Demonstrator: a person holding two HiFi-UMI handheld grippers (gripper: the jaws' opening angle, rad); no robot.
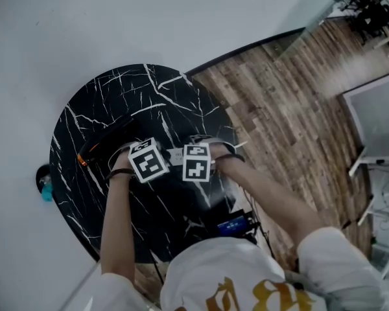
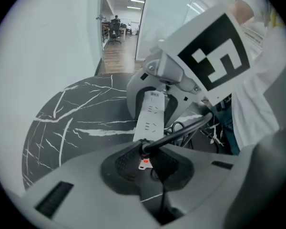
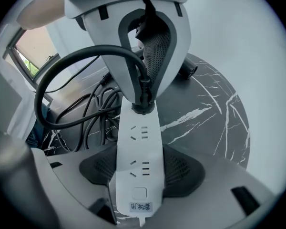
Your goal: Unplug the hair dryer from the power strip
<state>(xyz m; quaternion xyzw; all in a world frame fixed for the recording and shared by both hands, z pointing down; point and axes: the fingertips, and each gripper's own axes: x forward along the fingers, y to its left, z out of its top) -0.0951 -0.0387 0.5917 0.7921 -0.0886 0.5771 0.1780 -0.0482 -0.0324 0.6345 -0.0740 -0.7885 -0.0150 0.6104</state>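
Counter (image 1: 84,128): black stone-look top with white veining, polished, faint sheen.
Floor (image 1: 279,89): brown wood planks, grain showing, matt.
Power strip (image 3: 138,132): white plastic, smooth, satin.
Plug (image 3: 143,97) and cable (image 3: 62,66): black, smooth, rubbery look; slight gloss along the cable.
Left gripper (image 2: 148,163) and right gripper (image 3: 139,173): pale grey moulded plastic shells, matt. Pads (image 3: 183,168) on the jaws are dark, finely dimpled, dull.
Marker cube (image 1: 149,161): flat black-and-white print, no shine.
Sleeve (image 1: 337,251): white cloth, soft folds.

White power strip (image 3: 136,171), black plug (image 3: 143,101), black table (image 1: 175,99) veined white, dark hair dryer (image 1: 102,142), perhaps orange-tipped
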